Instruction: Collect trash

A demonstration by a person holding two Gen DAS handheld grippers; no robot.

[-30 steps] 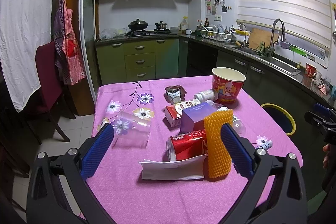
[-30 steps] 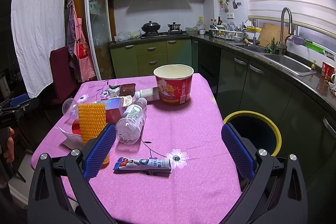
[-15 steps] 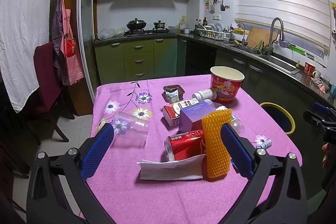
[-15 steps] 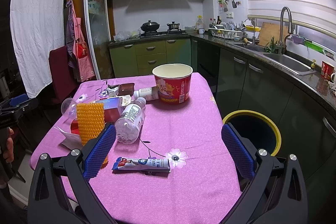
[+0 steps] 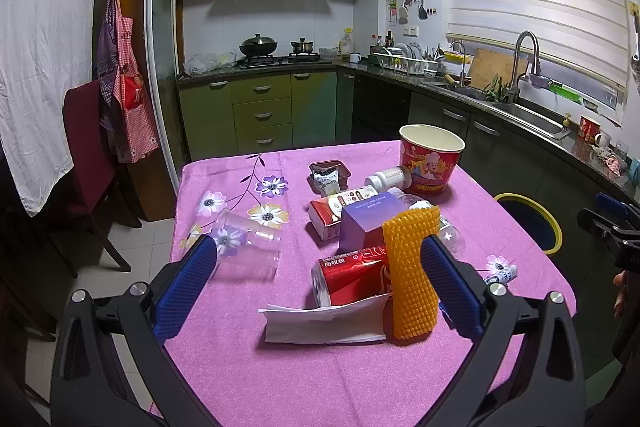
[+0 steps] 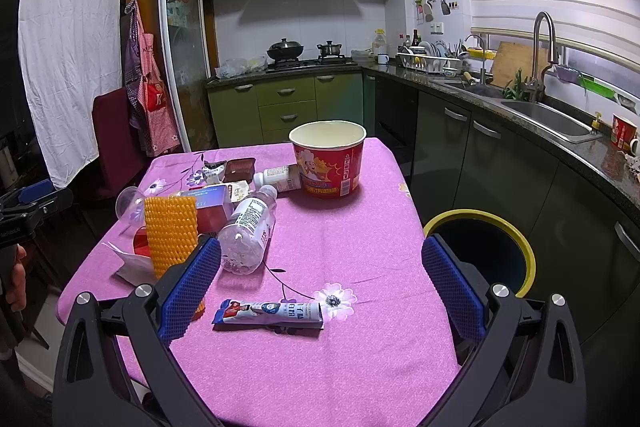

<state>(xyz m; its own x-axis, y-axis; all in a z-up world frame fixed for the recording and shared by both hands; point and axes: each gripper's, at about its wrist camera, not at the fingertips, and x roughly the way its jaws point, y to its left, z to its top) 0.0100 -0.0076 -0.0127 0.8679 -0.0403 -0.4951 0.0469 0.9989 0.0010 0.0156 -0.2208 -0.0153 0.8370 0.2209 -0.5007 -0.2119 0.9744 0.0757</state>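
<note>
Both views have crept slightly nearer the trash over the last second, and nothing on the tabletop has shifted. The left gripper point(image 5: 320, 279) hangs over the near left edge with its blue pads spread wide and empty; the red can point(image 5: 350, 277) lies on its side between them, with a white napkin point(image 5: 324, 321) just in front and an orange foam net point(image 5: 410, 273) standing beside the right pad. A clear cup point(image 5: 248, 245) lies tipped over just past the left pad. The right gripper point(image 6: 320, 283) is likewise spread and holds nothing, above the near right edge, with a small tube point(image 6: 268, 311) lying flat between its pads. A clear bottle point(image 6: 248, 231) lies just past its left pad.

Behind the foam net, a purple box point(image 5: 368, 221) and a red carton point(image 5: 326, 213) overlap, so their full shapes are hard to read. A white pill bottle point(image 5: 388, 179) lies touching the red paper bucket point(image 6: 328, 161) near the far edge. A dark snack tray point(image 5: 330, 173) sits further left.

Pink flowered cloth covers the table point(image 6: 340, 367). A yellow-rimmed bin point(image 6: 480, 251) stands on the floor off its right edge, partly cut off by the right pad. Green kitchen cabinets point(image 6: 286, 107) line the back wall.
</note>
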